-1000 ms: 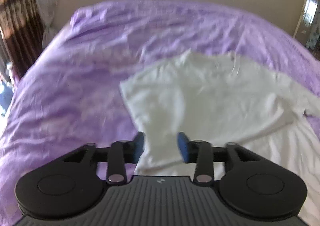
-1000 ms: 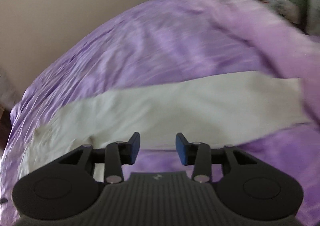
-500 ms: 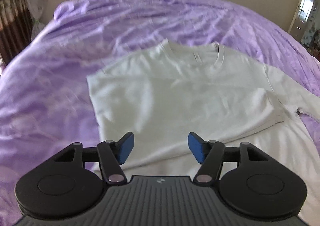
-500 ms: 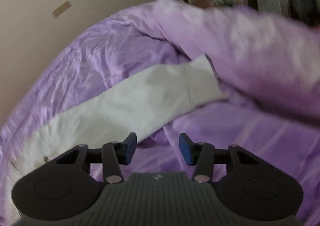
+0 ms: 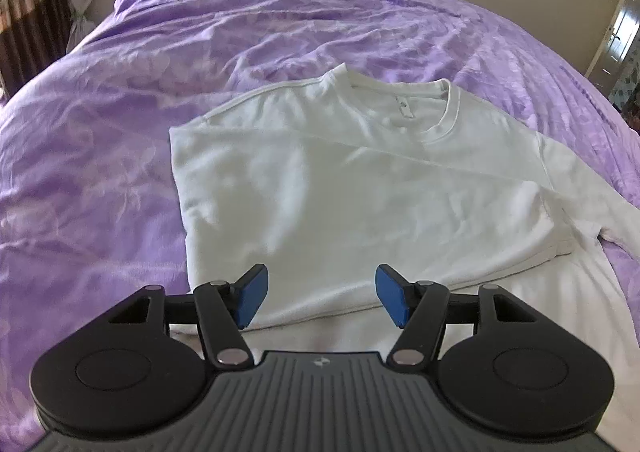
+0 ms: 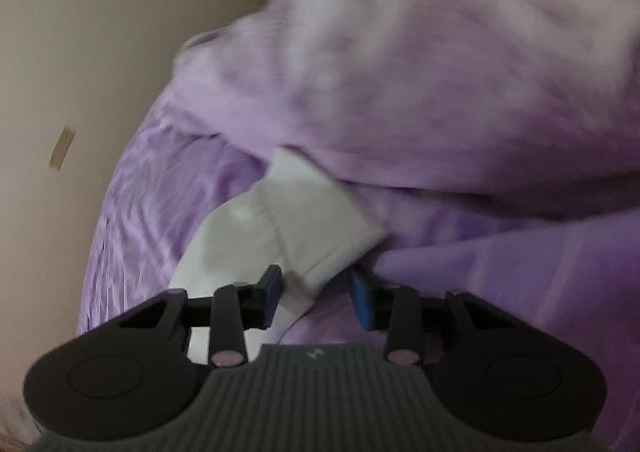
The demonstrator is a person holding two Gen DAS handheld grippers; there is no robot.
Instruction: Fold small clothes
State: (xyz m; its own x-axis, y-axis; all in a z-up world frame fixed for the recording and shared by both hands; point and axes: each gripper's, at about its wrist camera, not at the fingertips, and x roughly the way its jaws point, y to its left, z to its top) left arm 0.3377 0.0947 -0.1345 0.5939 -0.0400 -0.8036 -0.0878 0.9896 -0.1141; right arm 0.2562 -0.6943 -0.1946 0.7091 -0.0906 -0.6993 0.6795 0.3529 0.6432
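Observation:
A white long-sleeved sweatshirt (image 5: 360, 188) lies flat on the purple bedspread (image 5: 100, 156), collar at the far end. One sleeve is folded across its body. My left gripper (image 5: 320, 300) hovers over the near edge of that folded part, open wide with nothing between its blue pads. In the right wrist view the other sleeve's cuff (image 6: 320, 212) lies on the bedspread (image 6: 160, 180). My right gripper (image 6: 316, 298) is rolled and low over it, and its jaws are closing with the cuff's near corner between them. The right pad still stands clear of the cloth.
A bunched purple duvet fold (image 6: 440, 72) rises just beyond the cuff. A beige wall (image 6: 80, 52) runs behind the bed. Striped curtains (image 5: 28, 4) hang at the far left of the bed, and a doorway (image 5: 620, 32) shows at the far right.
The left gripper opened wider and came down closer to the sweatshirt. The right gripper rolled and travelled down along the sleeve to its cuff, and its jaws narrowed around the cuff's corner.

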